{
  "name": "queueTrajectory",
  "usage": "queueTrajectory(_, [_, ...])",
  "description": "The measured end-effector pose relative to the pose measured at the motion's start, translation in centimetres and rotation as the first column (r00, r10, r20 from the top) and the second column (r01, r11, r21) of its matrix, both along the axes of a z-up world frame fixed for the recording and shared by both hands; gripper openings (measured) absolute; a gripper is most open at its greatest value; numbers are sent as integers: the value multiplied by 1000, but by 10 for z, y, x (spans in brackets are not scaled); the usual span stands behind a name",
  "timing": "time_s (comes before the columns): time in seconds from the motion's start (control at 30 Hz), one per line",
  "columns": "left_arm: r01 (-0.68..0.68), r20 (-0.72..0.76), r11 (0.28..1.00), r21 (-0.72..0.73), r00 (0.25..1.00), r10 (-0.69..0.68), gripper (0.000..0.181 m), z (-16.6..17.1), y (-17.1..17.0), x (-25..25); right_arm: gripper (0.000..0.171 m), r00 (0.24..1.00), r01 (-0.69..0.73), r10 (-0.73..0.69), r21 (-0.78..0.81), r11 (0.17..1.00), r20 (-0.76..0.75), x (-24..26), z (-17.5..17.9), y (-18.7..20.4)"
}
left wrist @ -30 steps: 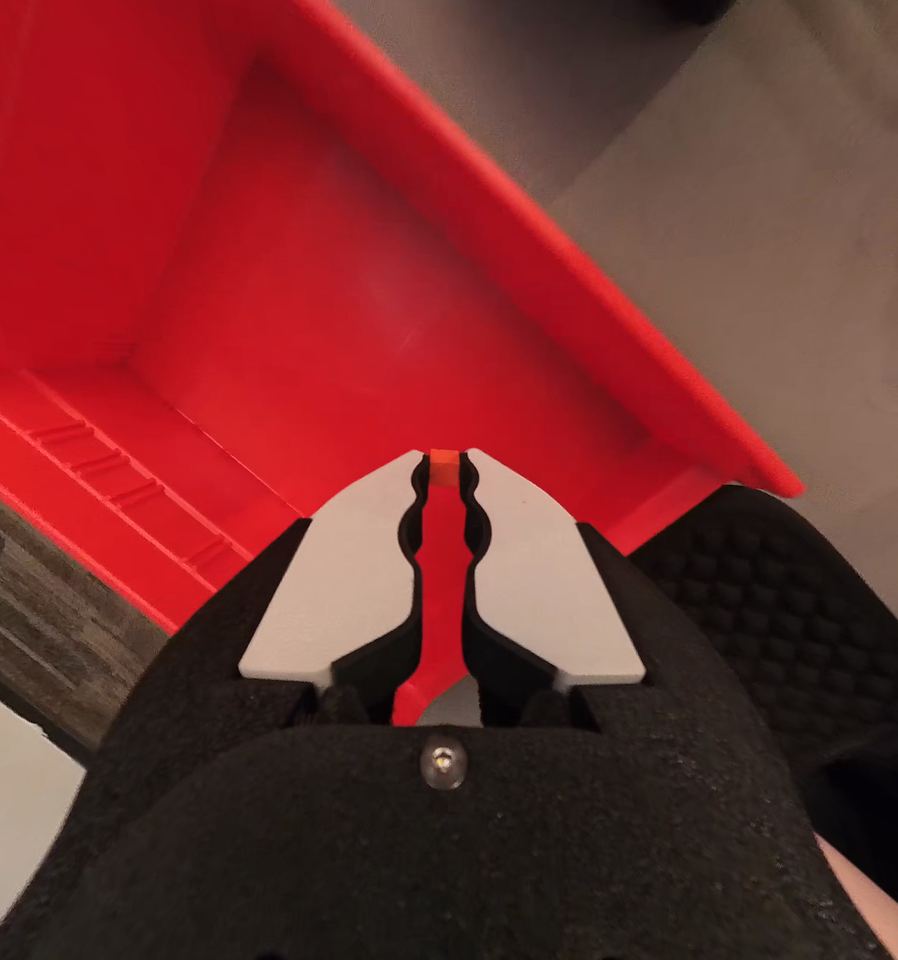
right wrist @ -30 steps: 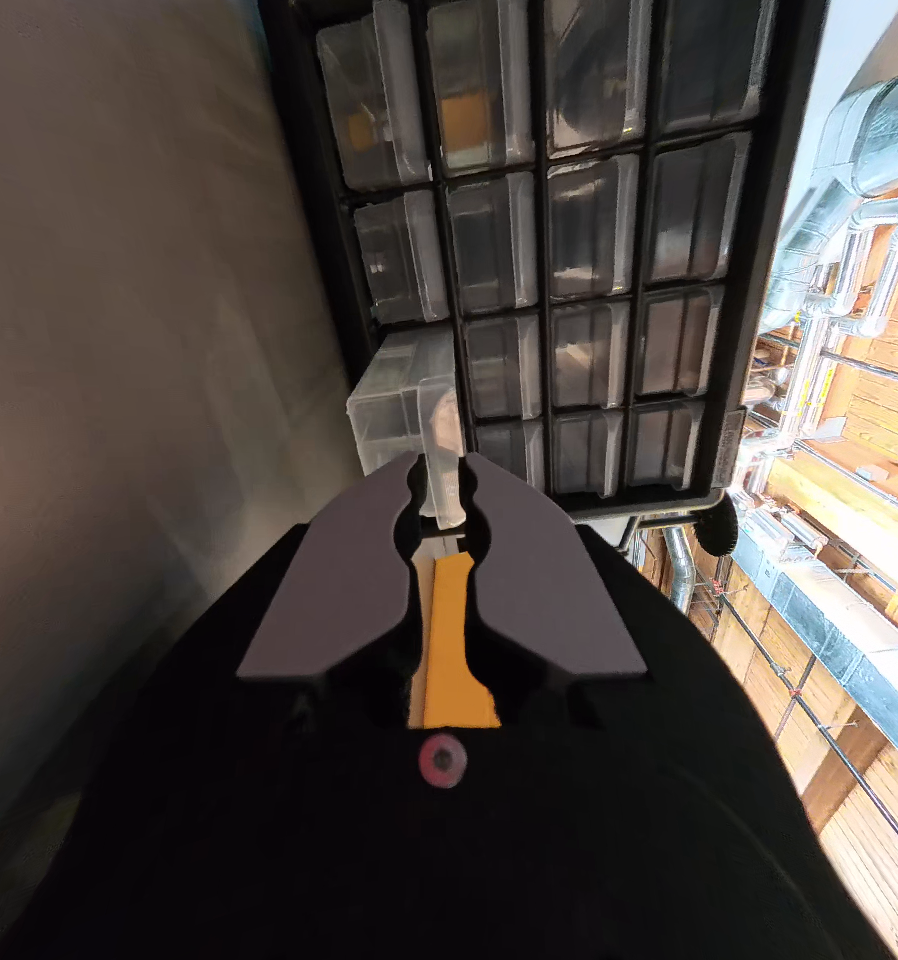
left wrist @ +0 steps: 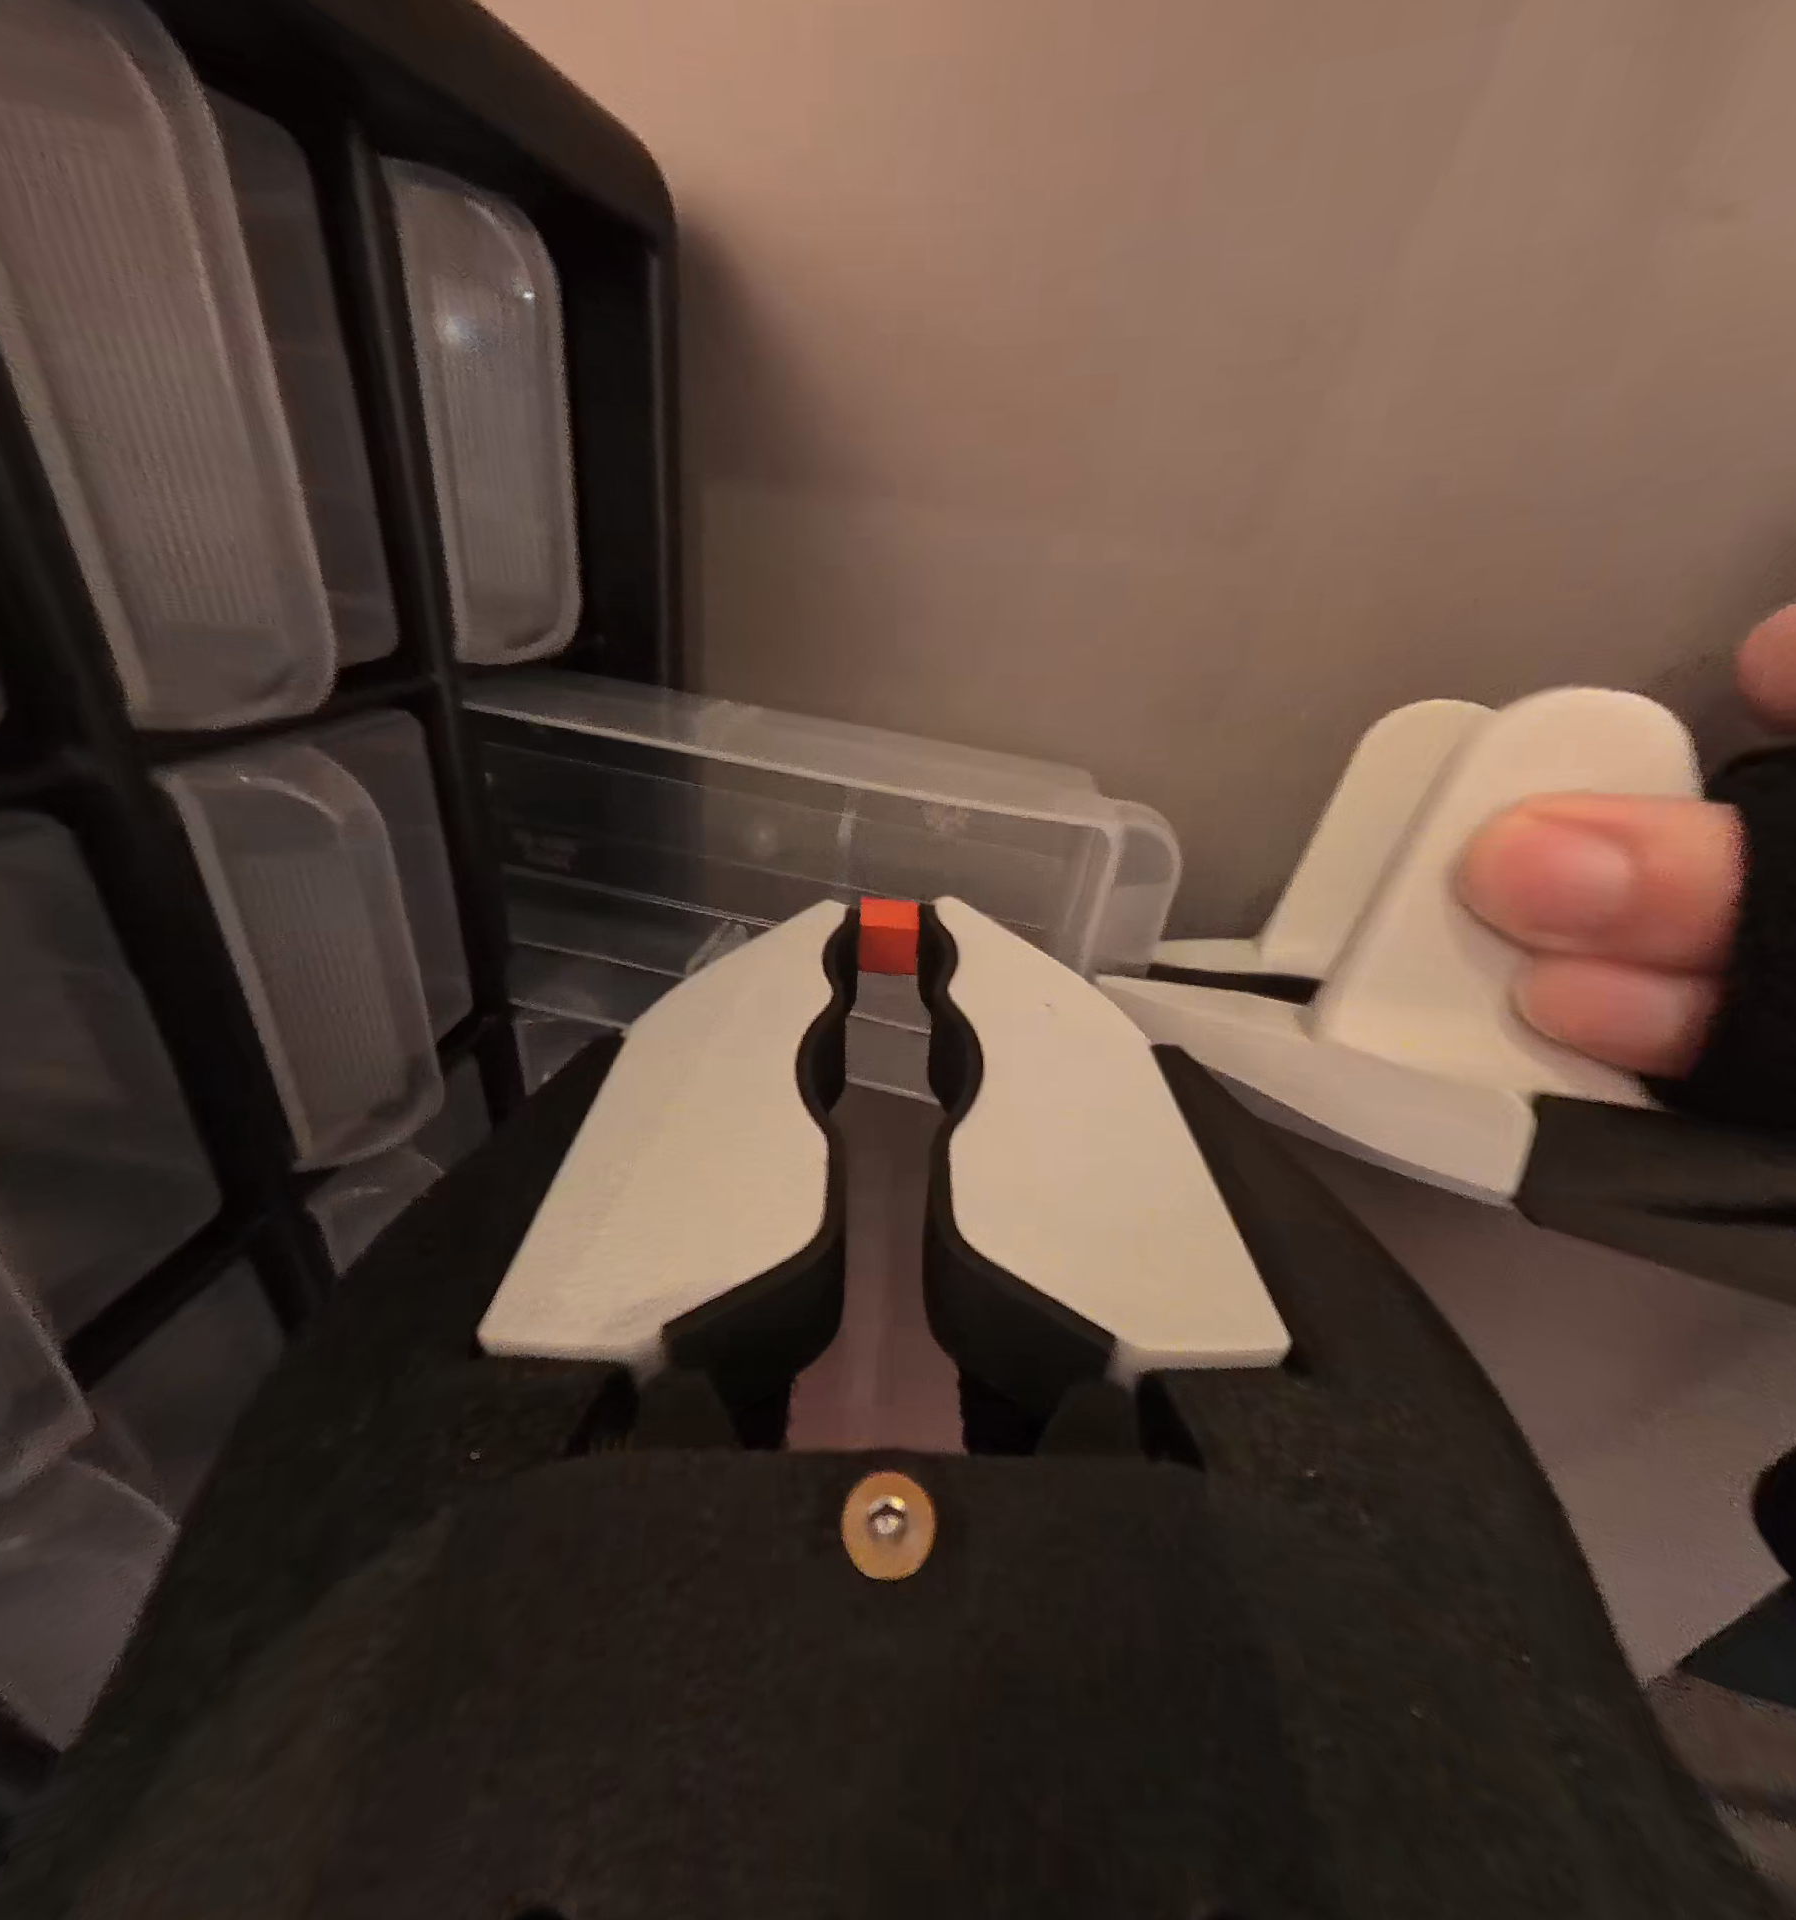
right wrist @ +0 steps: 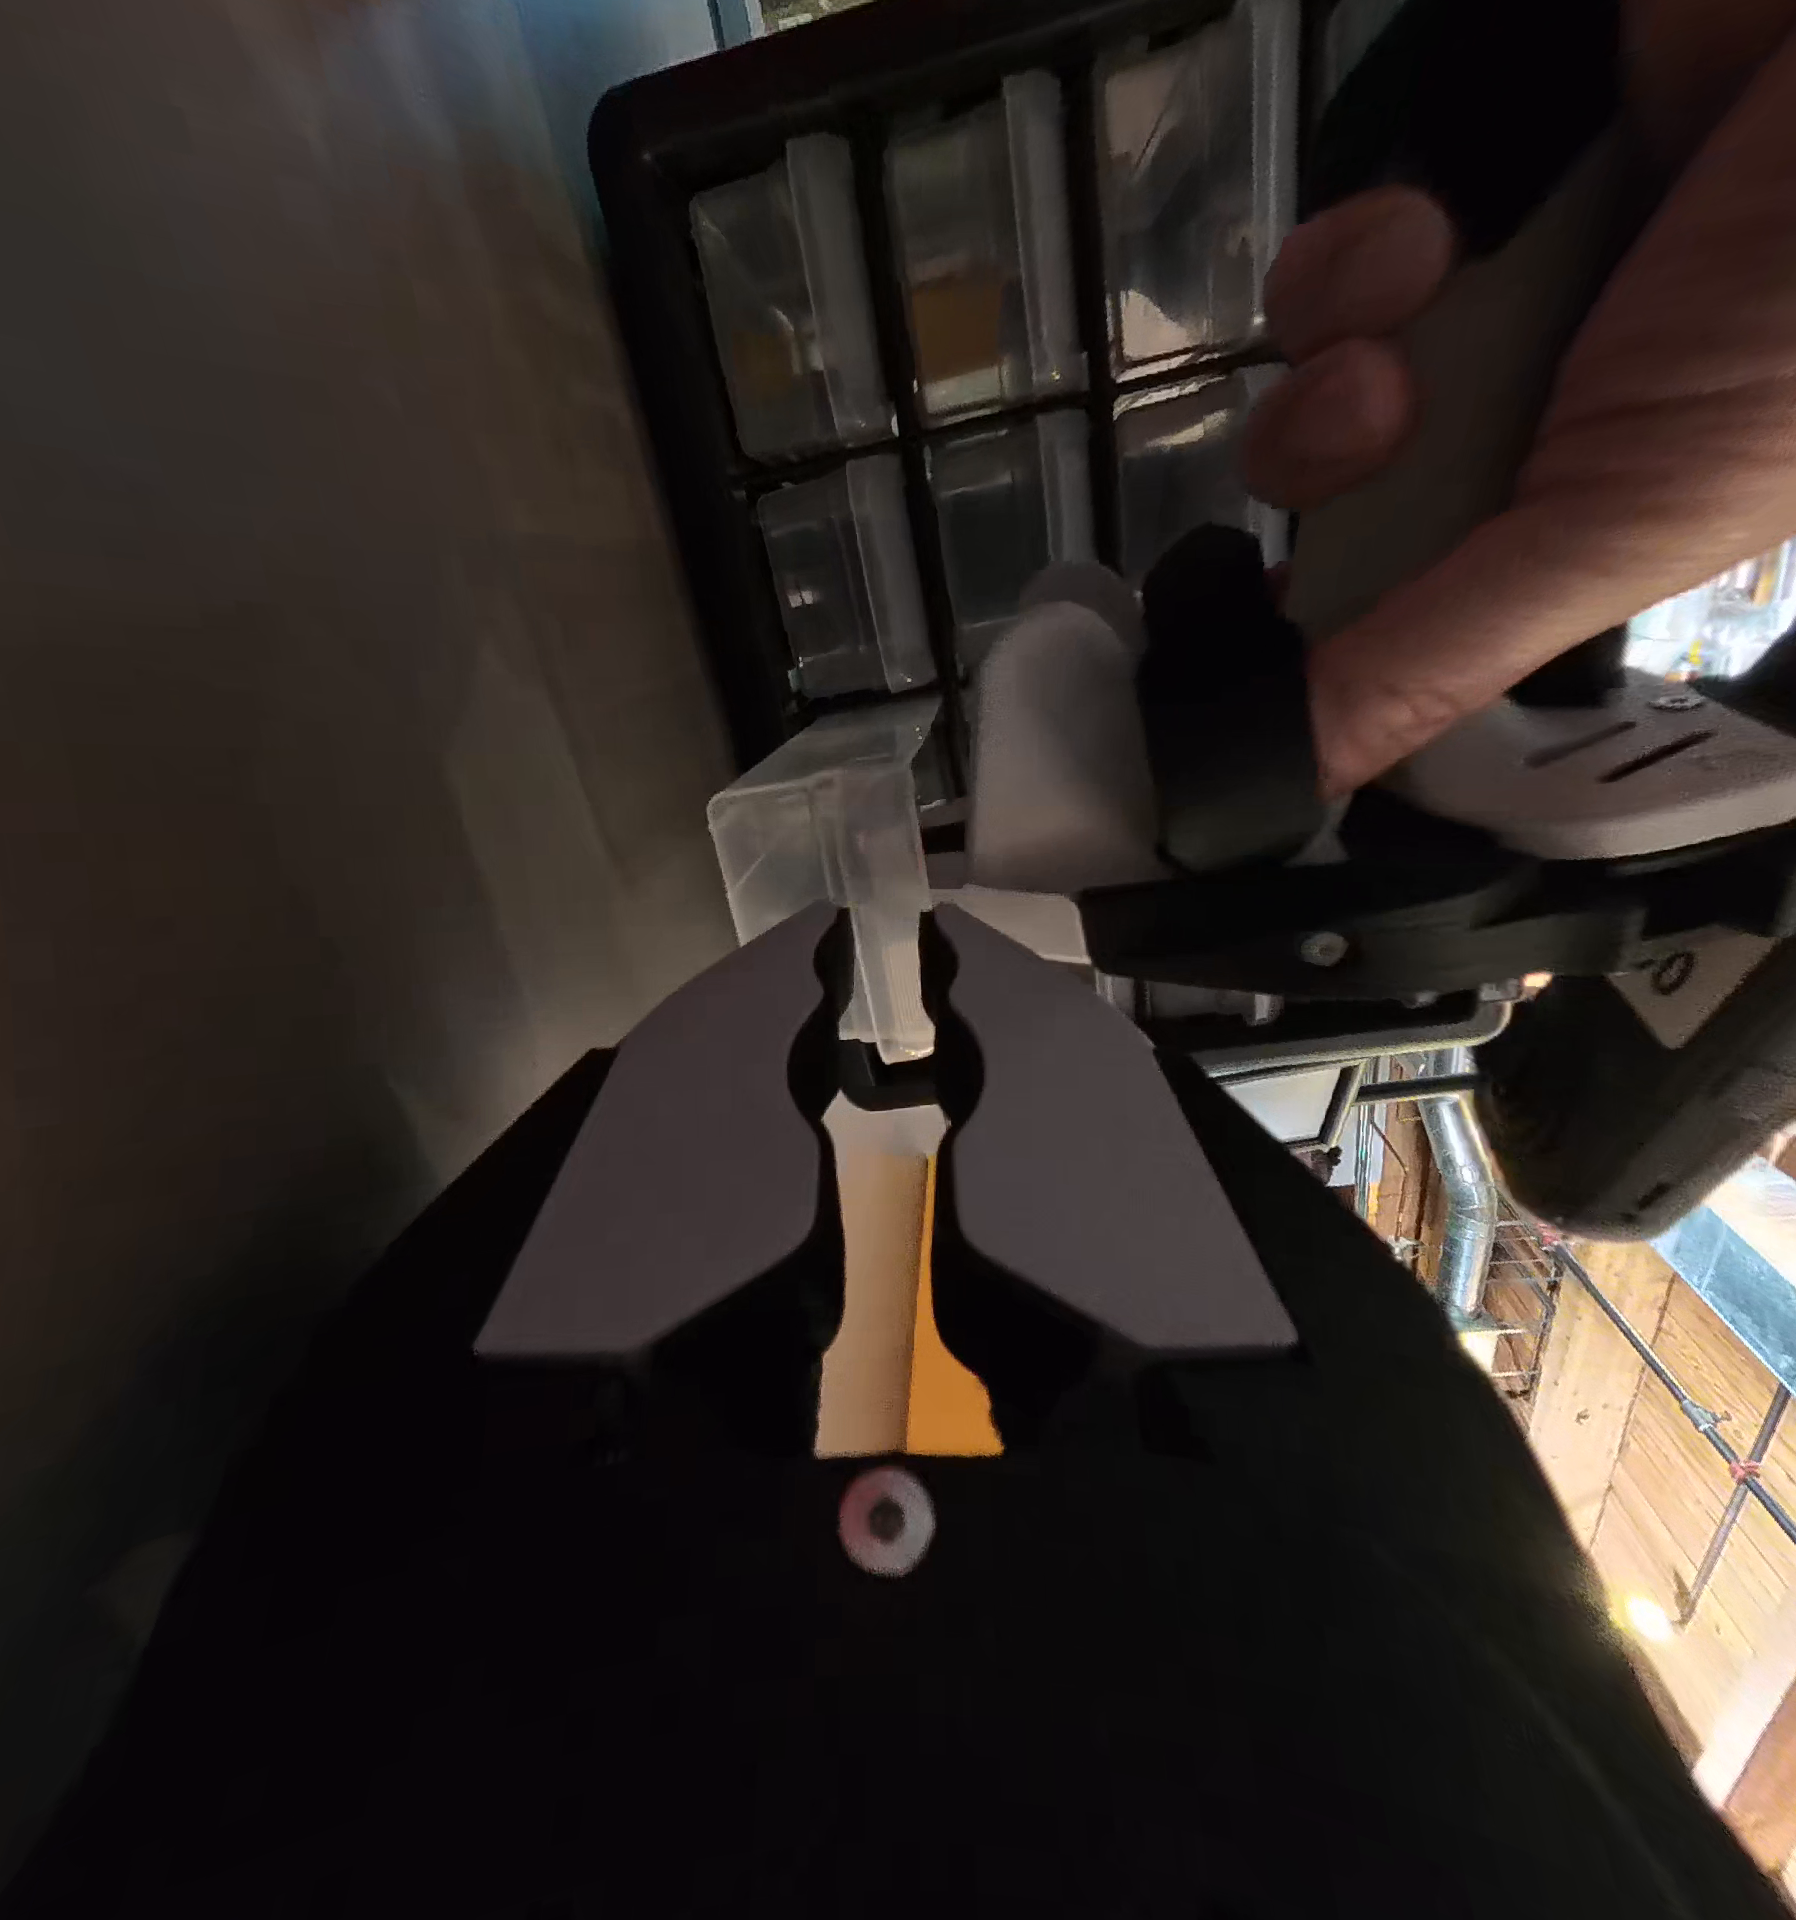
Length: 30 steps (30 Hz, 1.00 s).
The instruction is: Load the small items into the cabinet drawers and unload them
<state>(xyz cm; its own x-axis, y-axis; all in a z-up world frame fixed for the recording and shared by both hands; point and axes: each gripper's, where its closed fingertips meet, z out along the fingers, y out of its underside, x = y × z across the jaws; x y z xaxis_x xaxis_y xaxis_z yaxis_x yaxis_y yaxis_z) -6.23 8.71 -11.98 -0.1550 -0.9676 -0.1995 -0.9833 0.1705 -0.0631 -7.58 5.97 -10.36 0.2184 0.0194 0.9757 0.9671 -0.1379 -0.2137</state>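
Beige wall (left wrist: 1185, 416) fills the background of my left wrist view, with the black cabinet (left wrist: 655, 312) at nine o'clock, its frame cut off by the picture's left edge. I can count four clear closed drawers (left wrist: 478, 416) in full or in part there; their contents are too blurred to tell.

One clear drawer (left wrist: 821, 831) stands pulled out of the cabinet at about twelve o'clock from my left tongs (left wrist: 889, 914), which pinch one small orange block (left wrist: 889, 935) between their tips, right in front of that open drawer's side wall. Whether the block is over the drawer or only before it, I cannot tell.

At three o'clock my right tongs (left wrist: 1393, 935) show from the side, with a hand (left wrist: 1621, 914) on their white grip; the tips are hidden behind my left tongs.

From the right wrist view, the right tongs (right wrist: 889, 935) are closed on the open drawer's front handle (right wrist: 878, 966). The left tongs (right wrist: 1289, 914) and the hand (right wrist: 1496, 499) holding them cross the picture from two o'clock, covering much of the cabinet (right wrist: 665, 312). Yellowish shapes show dimly in two closed drawers near twelve o'clock.
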Motion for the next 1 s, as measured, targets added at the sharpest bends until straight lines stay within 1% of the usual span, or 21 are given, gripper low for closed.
queueTrajectory(0.1, [2, -30, 1000, -27, 1000, -3, 10, -7, 0, 4, 13, 1000, -5, 5, 4, 1000, -7, -1, 2, 0])
queueTrajectory(0.23, [3, -94, 1000, -26, 996, -5, 10, -17, 3, 1, 13, 1000, -6, 5, -13, 1000, -12, -1, -1, -1])
queueTrajectory(0.4, [-14, -97, 998, -57, 995, 8, 12, -19, 0, 3, 14, 1000, 1, -2, -26, 1000, -7, 1, -4, 0])
queueTrajectory(0.47, [-30, -73, 999, -42, 997, 27, 20, -15, 2, 3, 14, 1000, 2, -2, -28, 1000, -8, 1, -4, 0])
queueTrajectory(0.53, [-43, -12, 998, -50, 999, 42, 21, -4, 0, 3, 14, 1000, 3, -4, -27, 1000, -8, 2, -4, 1])
queueTrajectory(0.63, [-66, 130, 997, -51, 989, 72, 21, 27, -10, -6, 14, 1000, 4, -4, -23, 1000, 4, 2, -5, 3])
queueTrajectory(0.7, [-73, 235, 996, -57, 968, 84, 18, 52, -20, -23, 14, 1000, 5, -5, -16, 1000, 13, 3, -5, 6])
queueTrajectory(0.8, [-126, 343, 991, -37, 930, 131, 16, 83, -27, -67, 14, 1000, 23, -23, -3, 1000, 7, 7, -3, 13])
queueTrajectory(0.93, [-242, 412, 970, -36, 880, 235, 16, 108, -17, -138, 17, 997, 63, -62, 14, 998, -39, 14, -3, 30])
queueTrajectory(1.0, [-329, 435, 944, -40, 845, 313, 16, 116, -2, -172, 21, 994, 93, -92, 13, 996, -57, 19, -4, 40])
